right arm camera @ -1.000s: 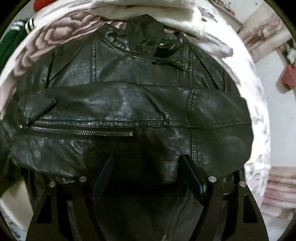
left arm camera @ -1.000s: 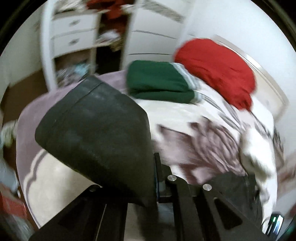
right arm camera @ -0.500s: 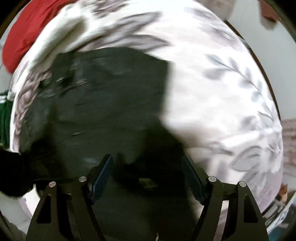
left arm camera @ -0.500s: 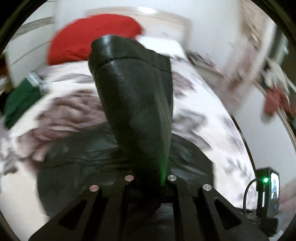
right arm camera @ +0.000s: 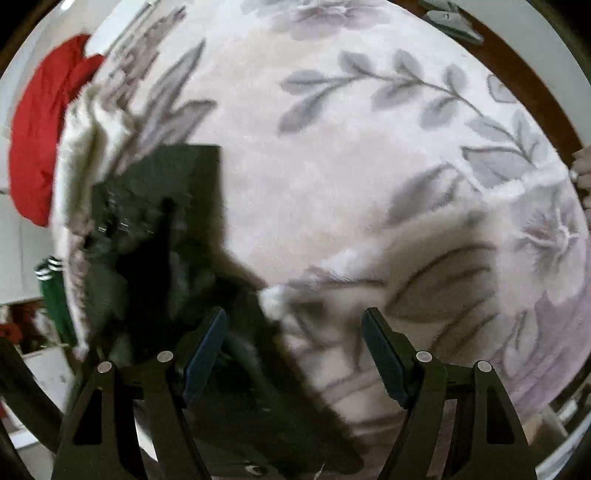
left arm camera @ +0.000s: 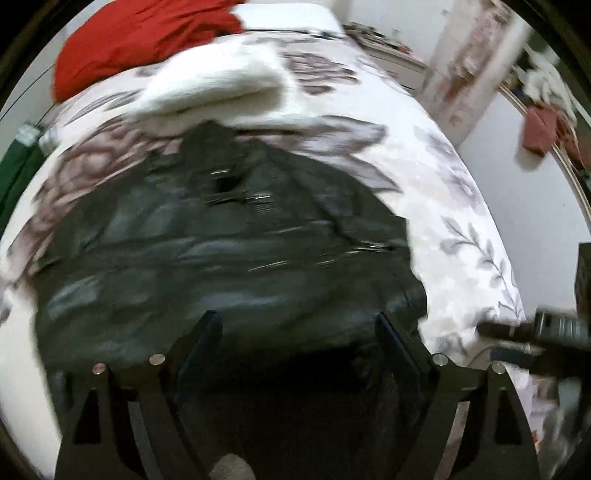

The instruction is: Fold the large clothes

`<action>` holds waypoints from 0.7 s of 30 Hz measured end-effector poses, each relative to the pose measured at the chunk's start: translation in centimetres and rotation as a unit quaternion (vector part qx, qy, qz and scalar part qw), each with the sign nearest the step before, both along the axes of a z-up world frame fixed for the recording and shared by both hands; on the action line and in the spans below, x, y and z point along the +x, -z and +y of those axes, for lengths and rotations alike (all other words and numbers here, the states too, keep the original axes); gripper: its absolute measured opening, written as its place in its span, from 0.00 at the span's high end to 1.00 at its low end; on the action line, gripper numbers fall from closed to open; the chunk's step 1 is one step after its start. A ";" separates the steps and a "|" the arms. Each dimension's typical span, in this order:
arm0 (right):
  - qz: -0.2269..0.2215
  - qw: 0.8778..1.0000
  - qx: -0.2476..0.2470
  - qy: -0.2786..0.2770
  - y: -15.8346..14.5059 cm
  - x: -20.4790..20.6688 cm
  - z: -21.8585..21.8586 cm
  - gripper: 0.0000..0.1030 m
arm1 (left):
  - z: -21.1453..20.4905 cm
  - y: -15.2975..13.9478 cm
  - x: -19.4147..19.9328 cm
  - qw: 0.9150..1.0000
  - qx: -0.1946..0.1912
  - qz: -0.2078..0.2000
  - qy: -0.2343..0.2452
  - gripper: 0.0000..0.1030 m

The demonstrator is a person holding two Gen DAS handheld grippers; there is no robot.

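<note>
Since the earlier frame, the black leather sleeve that was clamped in the left hand-held gripper (left arm camera: 295, 350) had been laid down, and its jaws had just been opening; now they stood wide with nothing pressed between the pads, only the jacket lying below them.

Going from left to right in the left wrist view: a green garment (left arm camera: 14, 177) showed at nine o'clock, a red garment (left arm camera: 140, 33) at eleven o'clock, and a folded white cloth (left arm camera: 214, 88) at twelve o'clock. The black leather jacket (left arm camera: 221, 251) filled the centre, lying on the flowered bed cover (left arm camera: 461, 206), with its collar end toward twelve o'clock. A dark device (left arm camera: 546, 332) stood at three o'clock, blurred.

In the right wrist view the jacket (right arm camera: 177, 229) was at eight to nine o'clock, and the bed cover filled the rest. The right hand-held gripper (right arm camera: 295, 350) was also wide open and held nothing; it hung over the bed cover just beside the jacket's edge.

I judge that the sleeves were folded across the body, so this step was finished. The next move probably calls for both grippers to take the lower hem, or one side, and bring it over toward the collar, with a firm grip, because the leather seems stiff and may spring back.
</note>
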State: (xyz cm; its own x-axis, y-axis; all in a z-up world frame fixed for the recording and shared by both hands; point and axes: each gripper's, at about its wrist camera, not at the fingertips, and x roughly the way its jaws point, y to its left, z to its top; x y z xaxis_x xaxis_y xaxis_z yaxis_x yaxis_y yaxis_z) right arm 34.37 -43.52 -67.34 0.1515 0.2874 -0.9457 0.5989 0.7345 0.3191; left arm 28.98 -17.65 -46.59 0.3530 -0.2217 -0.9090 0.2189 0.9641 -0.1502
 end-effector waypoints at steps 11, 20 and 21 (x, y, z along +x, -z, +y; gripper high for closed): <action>-0.037 0.992 0.057 -0.110 1.1 10.3 8.2 0.27 | 21.0 3.2 4.5 0.962 0.123 0.027 -0.243 0.18; 0.017 0.982 -0.060 -0.176 3.0 10.5 10.9 0.86 | 26.3 10.1 3.7 0.948 -0.010 0.064 -0.313 0.00; 0.034 0.982 -0.061 -0.178 3.2 10.5 11.0 0.86 | 26.5 9.3 3.1 0.947 -0.017 0.060 -0.316 0.00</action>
State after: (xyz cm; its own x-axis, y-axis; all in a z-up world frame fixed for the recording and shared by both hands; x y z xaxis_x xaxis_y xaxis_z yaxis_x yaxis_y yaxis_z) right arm 44.89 -32.56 -70.59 -0.0035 0.1944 -0.9809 0.3144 0.9314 0.1835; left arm 32.12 8.88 -55.94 0.3192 -0.0308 -0.9472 -0.4200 0.8914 -0.1706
